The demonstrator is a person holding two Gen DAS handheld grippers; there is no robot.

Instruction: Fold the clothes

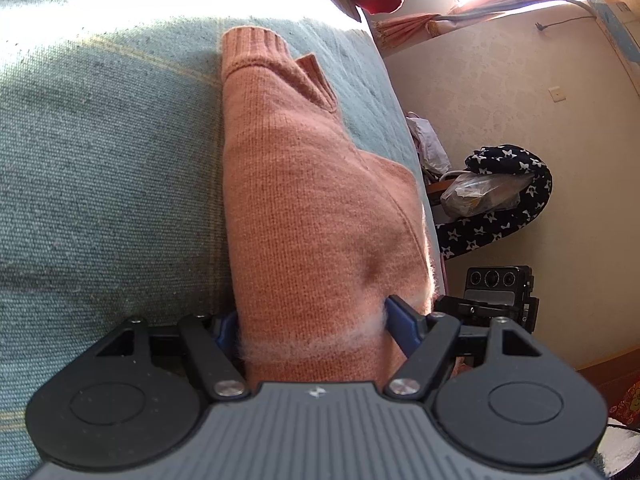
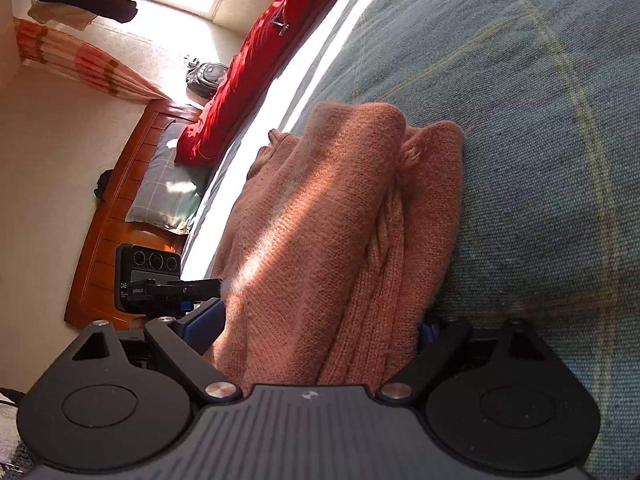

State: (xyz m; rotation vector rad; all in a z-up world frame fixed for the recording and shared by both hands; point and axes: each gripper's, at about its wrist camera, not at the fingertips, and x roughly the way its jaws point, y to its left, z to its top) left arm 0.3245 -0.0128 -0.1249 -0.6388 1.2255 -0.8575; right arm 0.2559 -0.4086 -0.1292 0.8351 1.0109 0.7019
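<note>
A salmon-pink knit sweater (image 1: 304,200) lies folded on a grey-green bedspread (image 1: 100,160), its ribbed cuff at the far end. My left gripper (image 1: 312,328) is shut on the sweater's near edge, with the blue pads pressed to both sides of the thick fold. In the right wrist view the same sweater (image 2: 320,232) is bunched in several layers on the bedspread (image 2: 540,140). My right gripper (image 2: 320,326) is shut on that bundle, and the cloth hides most of both pads.
The bed's edge runs along the right in the left wrist view, with a star-patterned black garment (image 1: 504,200) and a plastic bag beyond it. A red quilt (image 2: 240,80), a checked pillow (image 2: 164,192) and a wooden headboard (image 2: 104,240) lie at the left in the right wrist view.
</note>
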